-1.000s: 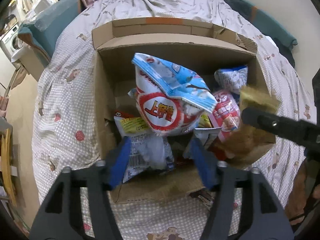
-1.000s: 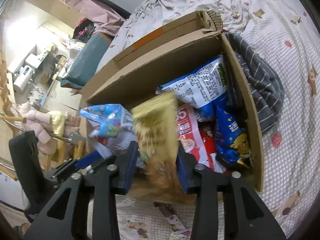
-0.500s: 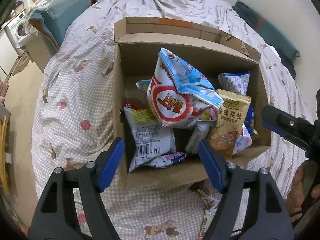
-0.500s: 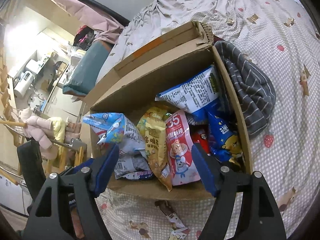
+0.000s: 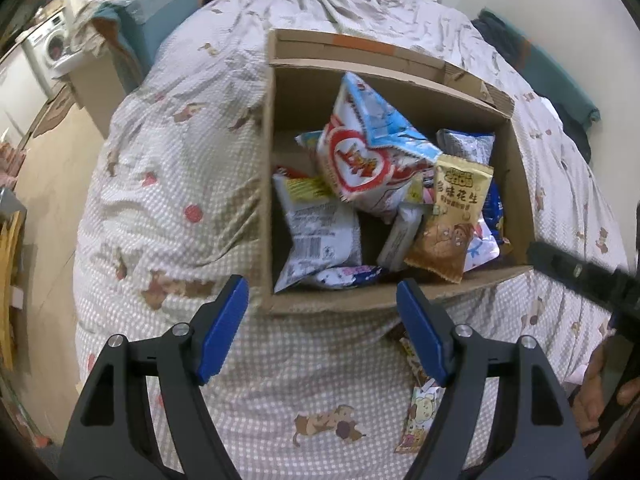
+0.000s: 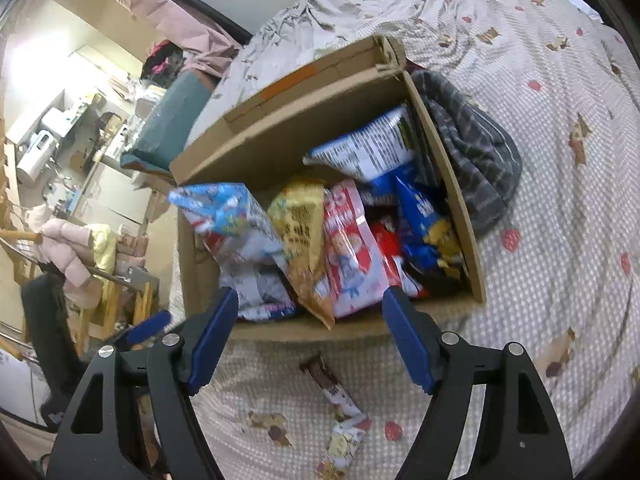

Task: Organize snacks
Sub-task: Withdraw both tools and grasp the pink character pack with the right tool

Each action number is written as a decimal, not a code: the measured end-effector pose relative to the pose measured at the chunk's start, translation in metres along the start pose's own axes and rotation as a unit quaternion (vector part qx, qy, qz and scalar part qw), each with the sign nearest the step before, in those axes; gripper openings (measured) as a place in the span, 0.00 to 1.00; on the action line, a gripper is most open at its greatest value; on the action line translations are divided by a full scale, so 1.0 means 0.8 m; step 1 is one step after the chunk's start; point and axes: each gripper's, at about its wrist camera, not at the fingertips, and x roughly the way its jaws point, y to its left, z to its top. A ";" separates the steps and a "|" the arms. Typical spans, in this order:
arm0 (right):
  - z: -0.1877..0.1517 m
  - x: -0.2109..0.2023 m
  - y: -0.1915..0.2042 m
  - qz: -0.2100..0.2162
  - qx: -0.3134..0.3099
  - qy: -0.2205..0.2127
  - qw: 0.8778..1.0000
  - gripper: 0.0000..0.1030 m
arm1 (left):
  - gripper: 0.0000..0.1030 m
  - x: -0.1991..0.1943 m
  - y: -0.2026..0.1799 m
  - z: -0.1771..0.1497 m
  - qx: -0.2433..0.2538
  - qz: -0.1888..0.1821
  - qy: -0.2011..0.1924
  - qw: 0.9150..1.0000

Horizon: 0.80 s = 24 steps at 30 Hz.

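in the left wrist view the cardboard box (image 5: pixel 384 304) fills the middle of the frame on the bed (image 5: pixel 168 184), its near wall just above our fingertips and its far flap toward the upper centre. to the left of the box the checked bedcover lies bare down to the bed's edge at the left of the frame, where the floor (image 5: pixel 44 168) shows; below the box there is open cover too, apart from a small snack wrapper (image 5: pixel 418 420) at the lower right.

our left gripper (image 5: pixel 322 324) hangs spread wide over the near wall of the box, holding nothing, its blue pads (image 5: pixel 224 328) touching nothing. the box is packed: a white and blue bag (image 5: pixel 360 160) stands tilted in the centre, a peanut packet (image 5: pixel 452 216) leans at its right, and a white packet with a barcode (image 5: pixel 320 236) lies at the lower left inside.

in the right wrist view our right gripper (image 6: pixel 308 336) is likewise spread and empty, poised at the near wall of the same box. a brown snack bar (image 6: pixel 328 384) lies on the cover between its fingers, well below the pads, with another small packet (image 6: pixel 340 444) beneath it. a grey striped cloth (image 6: pixel 476 152) presses against the box's right wall; further right the cover is bare.
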 end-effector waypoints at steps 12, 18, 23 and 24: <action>-0.136 0.088 -0.001 -0.084 0.013 0.194 0.977 0.70 | 0.71 -0.007 0.024 -0.045 -0.062 -0.004 0.027 0.998; -0.176 0.113 0.021 -0.116 -0.045 0.230 0.965 0.43 | 0.72 -0.018 0.021 -0.053 -0.069 -0.016 0.019 0.997; -0.186 0.108 0.030 -0.121 -0.076 0.224 0.964 0.29 | 0.71 -0.018 0.023 -0.054 -0.076 -0.028 0.029 0.996; -0.190 0.105 0.033 -0.108 -0.075 0.227 0.965 0.29 | 0.71 -0.018 0.024 -0.053 -0.081 -0.033 0.032 0.996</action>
